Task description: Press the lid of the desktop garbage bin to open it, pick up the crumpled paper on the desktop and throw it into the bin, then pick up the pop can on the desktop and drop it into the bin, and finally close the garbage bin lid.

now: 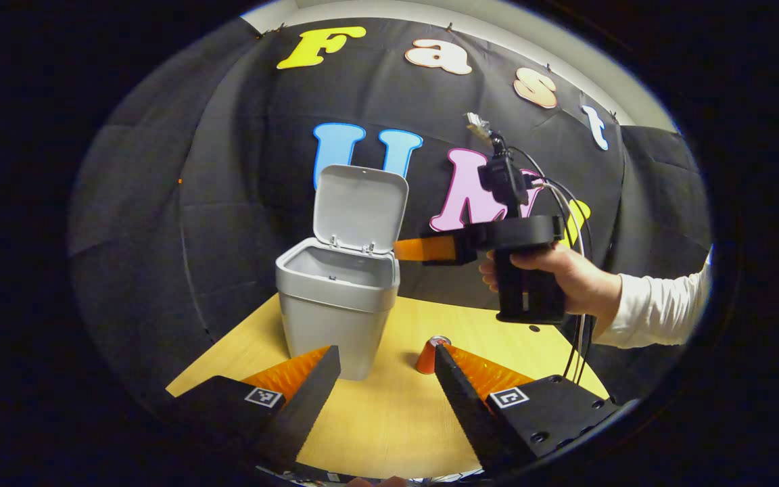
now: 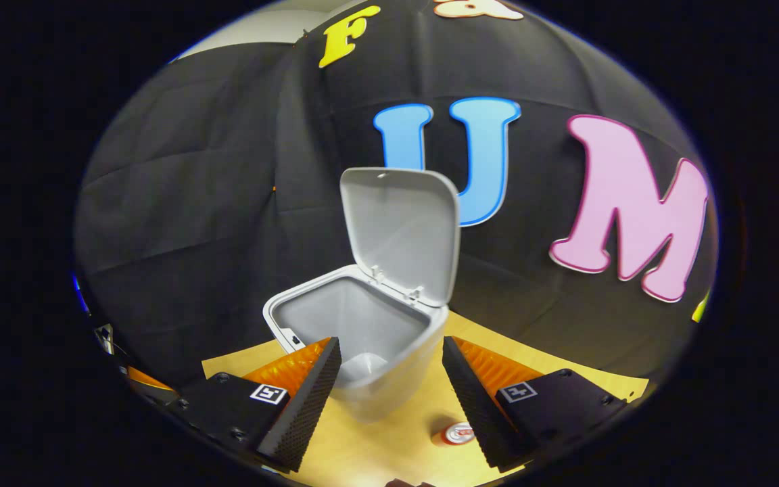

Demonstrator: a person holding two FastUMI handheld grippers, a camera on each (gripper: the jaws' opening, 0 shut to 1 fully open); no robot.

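So the small grey plastic desktop bin (image 1: 339, 308) is sitting on the light wooden surface (image 1: 389, 419) with its hinged lid (image 1: 360, 208) flipped straight up. The red pop can (image 1: 430, 355) stands upright just right of the bin, near the left hand-held gripper (image 1: 387, 368), whose fingers are spread wide with nothing between them. The right hand-held gripper (image 2: 389, 362) is up high by the bin's open top, held by a hand (image 1: 569, 277) in a white sleeve (image 1: 660, 308), also wide apart and empty.
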